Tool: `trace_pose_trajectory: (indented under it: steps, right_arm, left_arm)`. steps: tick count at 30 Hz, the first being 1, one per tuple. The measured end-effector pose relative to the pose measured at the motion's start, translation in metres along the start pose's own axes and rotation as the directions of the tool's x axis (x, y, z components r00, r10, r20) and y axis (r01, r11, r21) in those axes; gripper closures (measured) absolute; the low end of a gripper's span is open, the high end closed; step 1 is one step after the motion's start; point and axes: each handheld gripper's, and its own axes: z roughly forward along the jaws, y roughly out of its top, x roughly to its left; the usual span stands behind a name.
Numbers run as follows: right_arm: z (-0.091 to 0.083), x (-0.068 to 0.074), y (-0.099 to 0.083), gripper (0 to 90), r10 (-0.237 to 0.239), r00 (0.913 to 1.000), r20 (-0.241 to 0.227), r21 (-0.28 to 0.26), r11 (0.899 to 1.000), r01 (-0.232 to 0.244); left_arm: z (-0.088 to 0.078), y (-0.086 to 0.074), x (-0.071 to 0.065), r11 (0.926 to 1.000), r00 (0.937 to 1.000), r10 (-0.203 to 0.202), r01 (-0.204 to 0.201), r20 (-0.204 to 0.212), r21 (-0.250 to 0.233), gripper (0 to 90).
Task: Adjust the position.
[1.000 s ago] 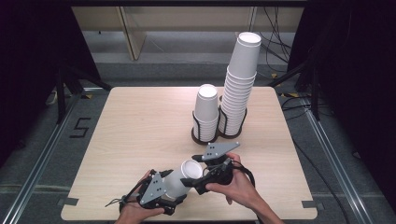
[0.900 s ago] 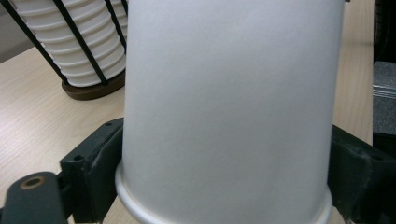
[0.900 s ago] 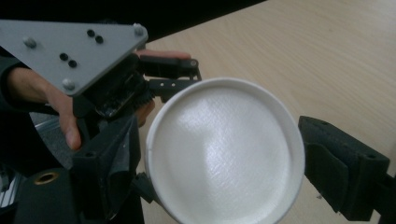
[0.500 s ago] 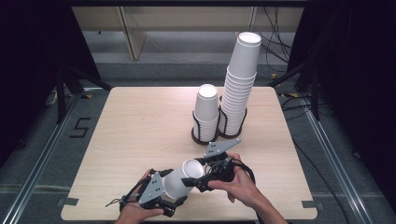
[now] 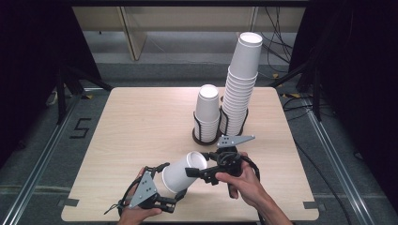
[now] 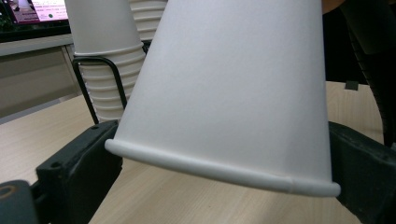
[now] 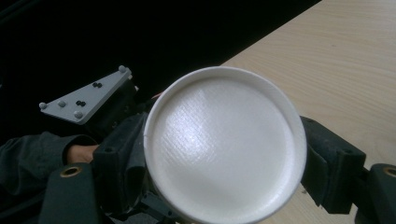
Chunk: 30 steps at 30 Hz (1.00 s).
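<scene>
White paper cup (image 5: pixel 184 170) lying sideways between both tools above the desk (image 5: pixel 141 122). Left tool (image 5: pixel 174 193) just spreading wide, cup between its jaws. Right tool (image 5: pixel 196 171) clamped on the cup.

The counter (image 5: pixel 141 122) is a light wood-grain board standing on a grey floor (image 5: pixel 42 154), with metal rails (image 5: pixel 335 154) running along the floor at both sides. Black curtains (image 5: pixel 28 56) enclose the left and right of the area, and loose cables (image 5: pixel 277 42) lie on the floor beyond the far edge. A pale wooden unit (image 5: pixel 136 33), possibly a shelf or partition, stands at the back.
</scene>
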Motion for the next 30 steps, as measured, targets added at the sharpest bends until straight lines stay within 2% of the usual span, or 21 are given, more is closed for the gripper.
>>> trace_pose_trajectory:
  steps: [8, 14, 16, 17, 18, 22, 24, 25, 30]
  right_arm:
    - [0.0005, -0.0013, -0.0012, 25.2, 0.023, 0.9997, -0.006, 0.009, 1.000, -0.023]
    - [0.0016, -0.0010, -0.0023, 25.5, 0.013, 0.9998, -0.014, 0.014, 1.000, -0.012]
    - [0.0008, -0.0017, -0.0018, 25.5, 0.012, 0.9998, -0.017, 0.010, 1.000, -0.012]
    - [0.0003, 0.0000, -0.0020, 25.4, 0.045, 0.9986, -0.029, 0.020, 0.999, -0.045]
    - [0.0008, -0.0027, -0.0020, 25.5, 0.014, 0.9996, -0.024, 0.009, 1.000, -0.014]
    - [0.0005, -0.0041, -0.0027, 25.5, 0.034, 0.9989, -0.033, 0.018, 0.999, -0.033]
    - [0.0005, -0.0048, -0.0029, 25.5, 0.029, 0.9991, -0.031, 0.020, 0.999, -0.028]
    - [0.0013, -0.0042, -0.0039, 25.5, 0.055, 0.9977, -0.040, 0.028, 0.998, -0.054]
    - [0.0033, -0.0049, -0.0046, 25.6, 0.052, 0.9978, -0.042, 0.032, 0.998, -0.051]
  left_arm:
    - [-0.0004, -0.0004, -0.0001, 0.9998, 0.9998, 0.020, -0.020, -0.008, -0.008, 2.8]
    - [0.0003, -0.0010, -0.0002, 0.9994, 0.9993, 0.035, -0.035, -0.013, -0.004, 2.1]
    - [-0.0004, -0.0004, -0.0002, 0.9991, 0.9991, 0.040, -0.040, -0.012, -0.011, 2.5]
    - [-0.0007, -0.0003, -0.0002, 0.9989, 0.9989, 0.046, -0.046, -0.011, -0.012, 2.5]
    - [-0.0008, -0.0004, -0.0002, 0.9990, 0.9990, 0.043, -0.043, -0.007, -0.014, 2.5]
    - [0.0007, -0.0014, 0.0006, 0.9986, 0.9987, 0.050, -0.050, -0.001, -0.018, 2.1]
    - [-0.0002, -0.0014, 0.0005, 0.9986, 0.9986, 0.054, -0.054, 0.000, -0.001, 2.0]
    - [0.0007, -0.0018, 0.0003, 0.9983, 0.9983, 0.058, -0.058, 0.006, -0.005, 2.0]
    - [0.0009, -0.0021, -0.0009, 0.9983, 0.9982, 0.059, -0.059, 0.010, 0.001, 2.3]
